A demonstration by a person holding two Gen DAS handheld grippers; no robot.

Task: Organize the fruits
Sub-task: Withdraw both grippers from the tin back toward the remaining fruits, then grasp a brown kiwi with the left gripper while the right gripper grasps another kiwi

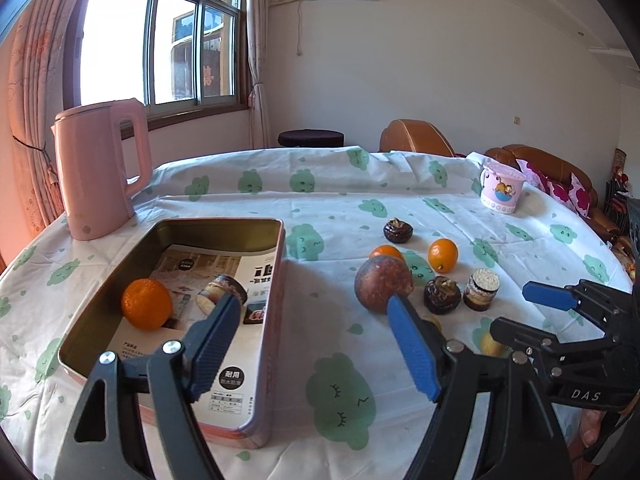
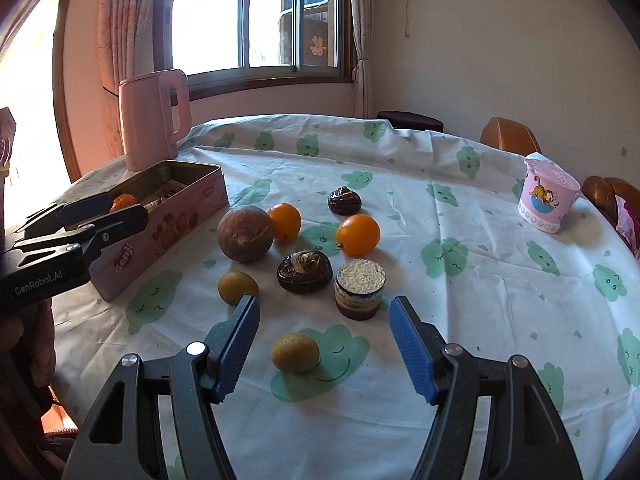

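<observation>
The right gripper (image 2: 324, 344) hangs over the worktop (image 2: 480, 320), fingers spread wide and holding nothing. A yellowish fruit (image 2: 295, 352) lies between them, untouched. At 11 o'clock from it sits a second yellowish fruit (image 2: 237, 287); at 1 o'clock stands a small layered cake (image 2: 360, 289) beside a dark brown fruit (image 2: 305, 271). Farther off lie a large brown round fruit (image 2: 245, 233) and two oranges (image 2: 284, 222) (image 2: 357, 235). The left gripper (image 1: 314, 330), likewise spread and empty, hovers at the pink tin (image 1: 276, 300), where one orange (image 1: 146, 303) rests at 9 o'clock.
</observation>
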